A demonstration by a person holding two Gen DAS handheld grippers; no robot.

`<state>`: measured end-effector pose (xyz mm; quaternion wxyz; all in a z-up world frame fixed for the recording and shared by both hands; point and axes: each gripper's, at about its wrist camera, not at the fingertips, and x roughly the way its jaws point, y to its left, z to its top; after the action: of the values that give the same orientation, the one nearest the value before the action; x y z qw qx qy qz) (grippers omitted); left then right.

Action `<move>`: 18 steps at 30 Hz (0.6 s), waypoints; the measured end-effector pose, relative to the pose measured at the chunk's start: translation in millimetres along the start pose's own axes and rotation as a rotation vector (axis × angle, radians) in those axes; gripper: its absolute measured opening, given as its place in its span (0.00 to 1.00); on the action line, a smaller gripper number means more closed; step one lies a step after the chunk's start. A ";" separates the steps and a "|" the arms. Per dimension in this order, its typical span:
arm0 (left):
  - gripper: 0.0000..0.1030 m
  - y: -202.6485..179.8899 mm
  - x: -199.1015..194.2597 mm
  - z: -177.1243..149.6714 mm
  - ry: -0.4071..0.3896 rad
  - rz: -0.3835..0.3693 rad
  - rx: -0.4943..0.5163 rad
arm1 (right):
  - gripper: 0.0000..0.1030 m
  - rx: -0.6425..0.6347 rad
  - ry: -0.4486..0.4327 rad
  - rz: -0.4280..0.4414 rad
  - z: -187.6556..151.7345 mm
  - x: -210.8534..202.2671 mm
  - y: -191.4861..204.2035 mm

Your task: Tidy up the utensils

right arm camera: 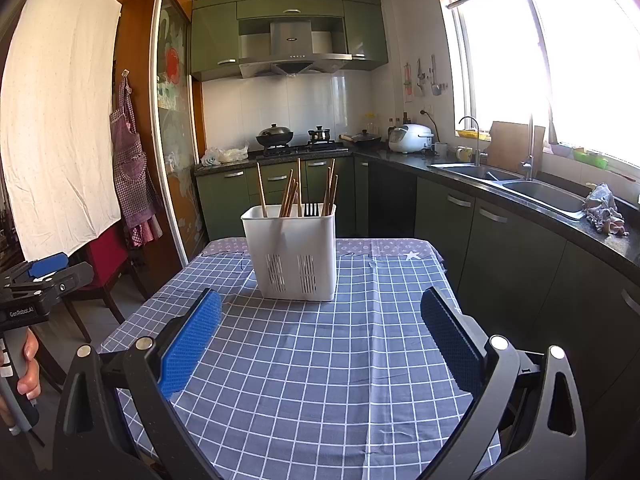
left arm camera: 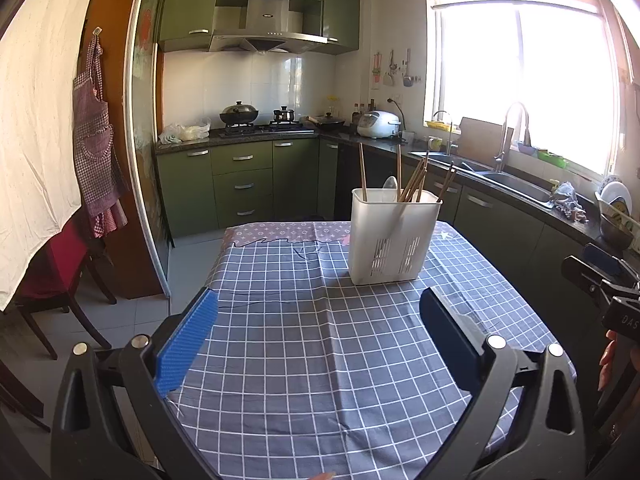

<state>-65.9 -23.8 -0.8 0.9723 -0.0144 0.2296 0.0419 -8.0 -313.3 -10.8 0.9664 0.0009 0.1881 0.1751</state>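
A white plastic utensil holder [left arm camera: 392,240] stands upright on the blue checked tablecloth [left arm camera: 304,344]; it also shows in the right wrist view [right arm camera: 294,254]. Several wooden chopsticks [left arm camera: 414,180] stand in it, with a white spoon [left arm camera: 390,186] and, in the right wrist view, a black slotted utensil [right arm camera: 311,210]. My left gripper [left arm camera: 320,336] is open and empty, low over the cloth, short of the holder. My right gripper [right arm camera: 322,336] is open and empty, also short of the holder. Each gripper shows at the edge of the other's view, the right [left arm camera: 600,276] and the left [right arm camera: 44,276].
The table's far edge [right arm camera: 320,246] lies just behind the holder. A dark chair with a red seat [left arm camera: 52,276] stands left of the table. Green cabinets and a counter with a sink [right arm camera: 532,192] run along the right and back.
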 end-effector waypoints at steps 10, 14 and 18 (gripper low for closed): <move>0.93 5.8 26.3 -5.1 0.058 -0.017 -0.015 | 0.95 0.005 0.025 -0.002 -3.0 12.3 -2.5; 0.93 8.8 44.7 -8.9 0.091 -0.011 -0.018 | 0.95 0.008 0.045 -0.002 -4.7 25.6 -6.0; 0.93 14.4 73.7 -13.3 0.130 -0.009 -0.021 | 0.95 0.017 0.070 0.002 -4.4 52.2 -16.6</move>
<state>-7.5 -4.5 -45.8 0.9552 -0.0284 0.2919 0.0388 41.3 -311.5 -35.0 0.9590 0.0031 0.2233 0.1744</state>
